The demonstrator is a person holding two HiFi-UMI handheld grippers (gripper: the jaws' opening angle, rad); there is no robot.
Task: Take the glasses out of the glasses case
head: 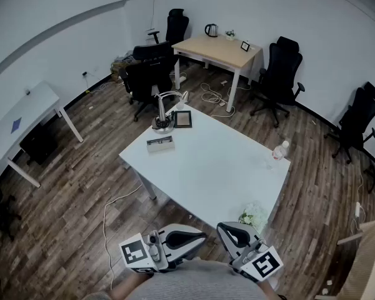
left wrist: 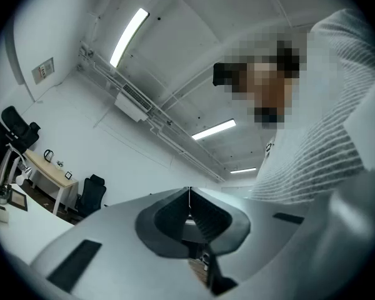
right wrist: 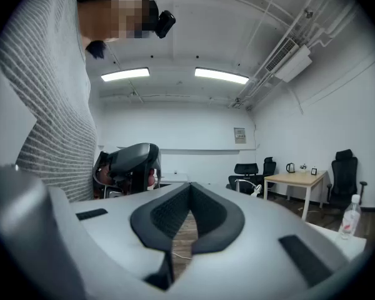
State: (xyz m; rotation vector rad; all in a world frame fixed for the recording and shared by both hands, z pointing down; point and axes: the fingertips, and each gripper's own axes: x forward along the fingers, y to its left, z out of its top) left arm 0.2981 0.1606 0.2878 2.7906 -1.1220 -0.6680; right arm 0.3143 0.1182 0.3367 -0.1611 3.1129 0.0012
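A grey oblong glasses case lies closed on the far left part of the white table; no glasses show. Both grippers hang close to the person's body at the table's near end, well short of the case. My left gripper is shut with nothing between its jaws, and in its own view it tilts up at the ceiling. My right gripper is shut and empty too, and in its own view it points level across the room.
On the table stand a desk lamp, a dark framed panel, a water bottle and white flowers. A wooden desk with a kettle and several black office chairs stand beyond. Cables lie on the floor.
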